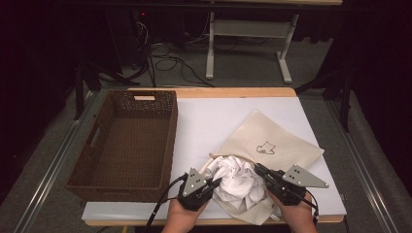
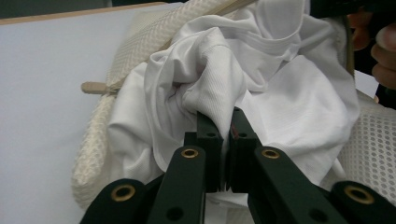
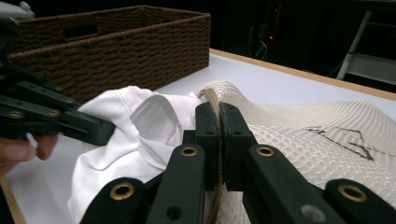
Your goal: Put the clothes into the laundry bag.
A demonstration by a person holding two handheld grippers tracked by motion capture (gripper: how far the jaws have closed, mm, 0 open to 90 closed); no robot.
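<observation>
A crumpled white garment (image 1: 236,180) bulges out of the mouth of a cream mesh bag (image 1: 272,141) that lies on the white table top near the front edge. My left gripper (image 1: 212,185) is shut on a fold of the white garment (image 2: 219,88), its jaws pinching the cloth. My right gripper (image 1: 261,171) is shut on the tan-edged rim of the bag (image 3: 212,100), on the garment's right side. The bag (image 3: 327,135) carries a small dark drawing. In the right gripper view the left gripper (image 3: 105,130) shows at the left, against the garment (image 3: 135,140).
An empty brown wicker basket (image 1: 97,170) stands on the table's left half, also seen in the right gripper view as the basket (image 3: 116,51). Bare white table (image 1: 209,121) lies between basket and bag. A drawstring toggle (image 2: 95,87) sticks out at the bag's mouth.
</observation>
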